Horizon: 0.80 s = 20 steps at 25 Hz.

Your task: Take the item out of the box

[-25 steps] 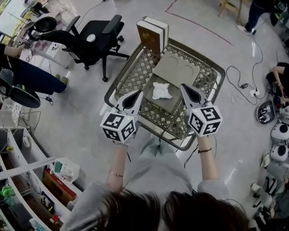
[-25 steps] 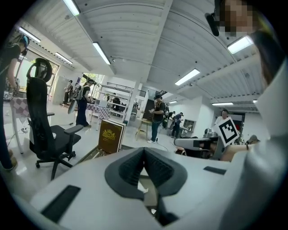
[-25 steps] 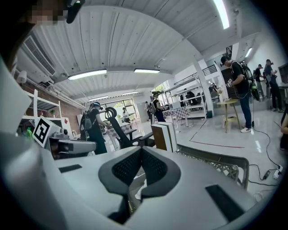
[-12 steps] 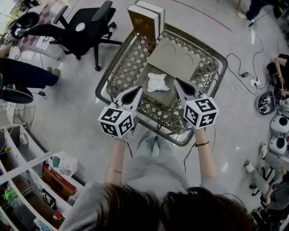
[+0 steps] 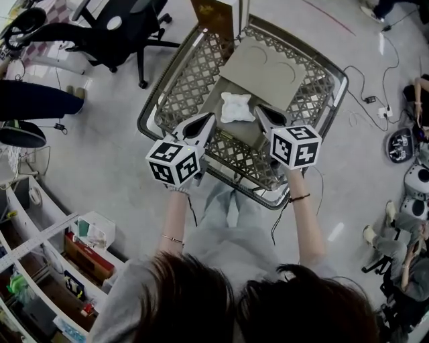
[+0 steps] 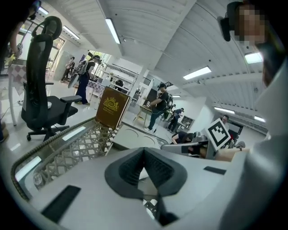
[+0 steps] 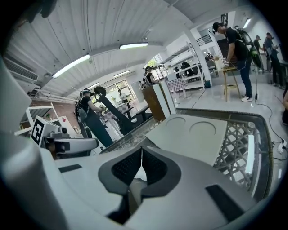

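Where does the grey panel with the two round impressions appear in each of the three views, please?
Head view: the grey panel lies upper centre, over the lattice cart, beyond both sets of jaws.
Left gripper view: the grey panel is at centre, just above the jaws.
Right gripper view: the grey panel is right of centre, above the jaws.
Shared landmark: the upright brown box at the cart's far end.

A metal lattice basket (image 5: 181, 100) fills the middle of a pale polished floor (image 5: 120, 167). A brown book-shaped case (image 5: 214, 12) stands upright at the basket's 12 o'clock end. A black office chair (image 5: 114, 30) is at 11 o'clock. Black cables (image 5: 362, 84) trail at 2 o'clock, and cluttered white shelves (image 5: 40, 254) stand at 8 o'clock.
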Motion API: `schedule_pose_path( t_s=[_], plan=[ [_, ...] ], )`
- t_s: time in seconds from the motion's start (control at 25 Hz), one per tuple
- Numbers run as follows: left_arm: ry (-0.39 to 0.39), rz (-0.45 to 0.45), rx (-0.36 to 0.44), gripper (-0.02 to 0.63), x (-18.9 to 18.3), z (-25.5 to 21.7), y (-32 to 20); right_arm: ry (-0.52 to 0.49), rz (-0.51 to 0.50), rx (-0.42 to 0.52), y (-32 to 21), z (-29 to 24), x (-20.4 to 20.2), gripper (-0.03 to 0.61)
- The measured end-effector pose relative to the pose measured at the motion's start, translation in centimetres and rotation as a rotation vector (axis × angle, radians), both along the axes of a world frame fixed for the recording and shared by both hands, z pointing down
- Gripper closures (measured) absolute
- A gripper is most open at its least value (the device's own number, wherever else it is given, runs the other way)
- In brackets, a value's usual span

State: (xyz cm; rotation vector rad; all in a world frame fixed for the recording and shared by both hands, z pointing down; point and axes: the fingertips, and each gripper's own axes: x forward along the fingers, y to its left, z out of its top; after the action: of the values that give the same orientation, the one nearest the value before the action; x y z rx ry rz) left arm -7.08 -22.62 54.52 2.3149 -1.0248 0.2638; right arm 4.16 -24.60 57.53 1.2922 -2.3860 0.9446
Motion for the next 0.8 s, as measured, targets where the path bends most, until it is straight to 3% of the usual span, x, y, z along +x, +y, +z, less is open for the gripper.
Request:
schedule_pose_path(
  t_s=[0.36,0.48,0.8],
  plan=[
    [0.028,-0.004,-0.051,0.597,0.2,2.3,0.1,0.002,-0.002,-0.117,-0.4,4.4,-1.0,0.553],
    [0.033,-0.013,-0.059,0.597,0.0,2.8,0.0,-0.017,-0.002,-0.157,-0.6,5.5,-1.5,0.486],
    [0.048,-0.024,-0.083,0.597,-0.5,3.8,-0.3,0.016,0.001,-0.226,-1.3,7.7,-2.2,0.443]
  ],
)
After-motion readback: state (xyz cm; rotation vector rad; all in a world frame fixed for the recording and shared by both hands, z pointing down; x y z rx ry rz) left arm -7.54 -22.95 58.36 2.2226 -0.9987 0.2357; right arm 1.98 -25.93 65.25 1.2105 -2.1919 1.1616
